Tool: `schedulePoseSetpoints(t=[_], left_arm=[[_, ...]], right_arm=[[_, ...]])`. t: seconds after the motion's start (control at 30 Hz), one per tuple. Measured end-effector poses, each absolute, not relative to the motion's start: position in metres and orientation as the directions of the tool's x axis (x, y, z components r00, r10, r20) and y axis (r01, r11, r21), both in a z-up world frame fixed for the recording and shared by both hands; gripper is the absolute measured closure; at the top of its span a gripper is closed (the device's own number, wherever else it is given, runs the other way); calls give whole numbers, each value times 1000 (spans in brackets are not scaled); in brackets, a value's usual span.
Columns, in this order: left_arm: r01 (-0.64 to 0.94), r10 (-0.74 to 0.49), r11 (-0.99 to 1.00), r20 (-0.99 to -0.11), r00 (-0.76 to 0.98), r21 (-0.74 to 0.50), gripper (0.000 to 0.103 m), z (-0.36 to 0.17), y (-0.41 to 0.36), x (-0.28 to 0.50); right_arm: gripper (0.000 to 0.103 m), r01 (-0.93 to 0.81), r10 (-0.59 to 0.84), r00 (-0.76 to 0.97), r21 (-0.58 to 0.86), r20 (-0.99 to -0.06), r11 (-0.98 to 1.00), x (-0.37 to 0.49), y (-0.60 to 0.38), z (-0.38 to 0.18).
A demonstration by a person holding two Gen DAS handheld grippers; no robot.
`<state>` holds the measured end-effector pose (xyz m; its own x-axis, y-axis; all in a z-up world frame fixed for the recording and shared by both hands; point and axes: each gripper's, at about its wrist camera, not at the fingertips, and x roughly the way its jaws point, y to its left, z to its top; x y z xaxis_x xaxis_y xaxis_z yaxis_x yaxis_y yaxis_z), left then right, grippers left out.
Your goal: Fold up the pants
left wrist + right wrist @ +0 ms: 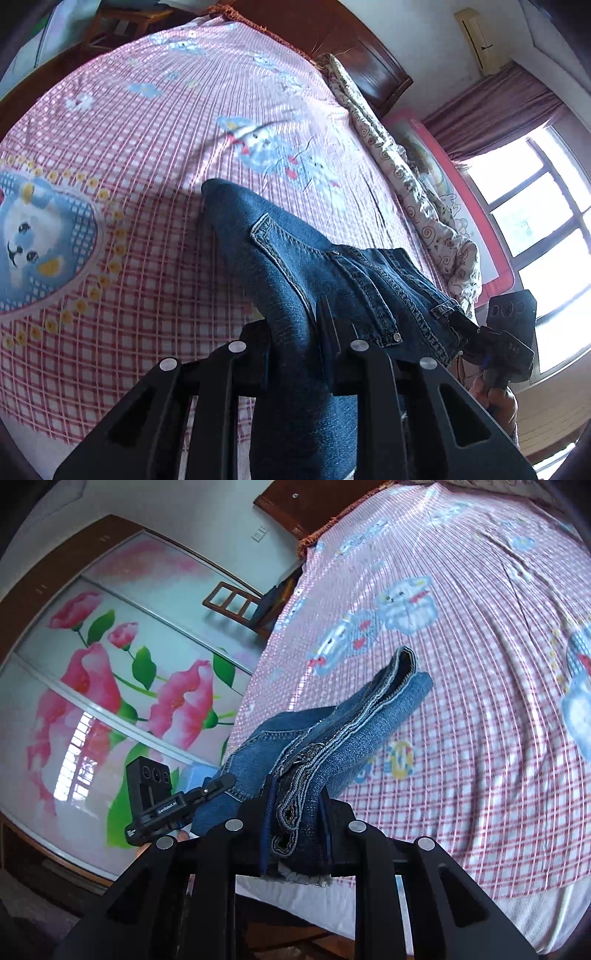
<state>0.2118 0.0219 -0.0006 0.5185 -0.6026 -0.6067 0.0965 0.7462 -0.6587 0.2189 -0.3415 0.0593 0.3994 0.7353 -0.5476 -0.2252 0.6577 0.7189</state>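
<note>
Between the two hands, the jeans (295,266) hang lifted off the near edge of the bed (147,147), left fingers (295,325) clamped on the waistband end and right fingers (295,812) on the stacked hems, their long axis running hand to hand.

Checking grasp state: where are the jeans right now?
The jeans hang above the pink checked bedsheet, clamped in the left gripper and the right gripper; in the right wrist view, the hems point toward the bed.
</note>
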Motion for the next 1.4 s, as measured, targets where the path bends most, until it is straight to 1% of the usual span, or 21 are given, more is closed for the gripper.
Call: schedulePoseSetpoints(t=[0.23, 0.33, 0.4, 0.47, 0.5, 0.53, 0.57, 0.6, 0.63, 0.67, 0.7, 0.8, 0.87, 1.0, 1.07, 1.17, 1.2, 1.27, 1.33, 1.37, 1.4], left_arm=[[128, -581, 749, -553, 597, -650, 84, 29, 39, 253], [152, -561, 768, -539, 628, -622, 83, 29, 44, 276], [152, -539, 790, -557, 631, -593, 83, 15, 45, 290], [117, -508, 820, -617, 601, -561, 81, -13, 45, 300], [99, -486, 840, -661, 572, -533, 79, -30, 43, 304], [85, -455, 866, -706, 542, -493, 74, -44, 39, 305], [81, -416, 892, -740, 529, -444, 63, -53, 35, 303], [86, -407, 898, -737, 540, -432, 62, -56, 35, 297], [84, -415, 889, -716, 561, -449, 58, -53, 40, 291], [61, -398, 892, -716, 574, -447, 46, -49, 44, 287], [31, -351, 908, -717, 602, -418, 43, -40, 49, 281], [66, -291, 933, -631, 719, -355, 34, -1, 51, 268], [120, -338, 920, -599, 726, -373, 22, 18, 43, 278], [196, -369, 924, -624, 689, -330, 19, 27, 3, 326], [171, -369, 923, -664, 650, -346, 18, 17, -8, 355], [60, -309, 941, -769, 559, -334, 17, -20, -10, 384], [36, -319, 934, -788, 527, -355, 17, -33, -5, 391], [32, -331, 928, -784, 526, -371, 17, -39, -4, 392], [37, -274, 952, -798, 537, -303, 17, -28, -12, 383], [40, -245, 962, -789, 564, -270, 17, -20, -14, 374], [57, -247, 962, -764, 597, -267, 17, -10, -15, 361]], right_arm=[[83, -286, 741, 442, 704, -505, 650, 264, -325, 82], [83, -287, 734, 461, 699, -498, 655, 288, -320, 74], [83, -268, 704, 473, 675, -530, 688, 303, -316, 55], [83, -199, 709, 444, 710, -549, 675, 315, -318, 19], [83, -166, 670, 430, 677, -605, 717, 319, -315, -1], [81, -147, 646, 398, 650, -651, 746, 320, -312, -21], [73, -125, 627, 361, 631, -690, 766, 317, -310, -38], [72, -94, 634, 368, 651, -680, 753, 313, -315, -48], [65, -52, 672, 388, 713, -631, 699, 308, -325, -50], [65, -11, 662, 409, 722, -628, 692, 303, -334, -47], [65, 13, 619, 449, 698, -644, 716, 297, -341, -39], [65, -13, 610, 544, 721, -576, 693, 291, -349, -7], [65, -52, 669, 547, 777, -503, 627, 306, -339, 8], [65, -114, 743, 505, 819, -440, 562, 361, -287, 22], [65, -83, 757, 491, 842, -430, 533, 390, -265, 16], [65, 61, 689, 486, 808, -537, 587, 419, -257, -12], [68, 150, 659, 458, 783, -597, 604, 425, -261, -31], [84, 199, 687, 477, 829, -548, 523, 423, -276, -53], [81, 171, 668, 476, 805, -572, 568, 414, -280, -43], [75, 139, 645, 486, 781, -590, 609, 406, -280, -32], [75, 97, 641, 504, 776, -579, 623, 394, -282, -21]])
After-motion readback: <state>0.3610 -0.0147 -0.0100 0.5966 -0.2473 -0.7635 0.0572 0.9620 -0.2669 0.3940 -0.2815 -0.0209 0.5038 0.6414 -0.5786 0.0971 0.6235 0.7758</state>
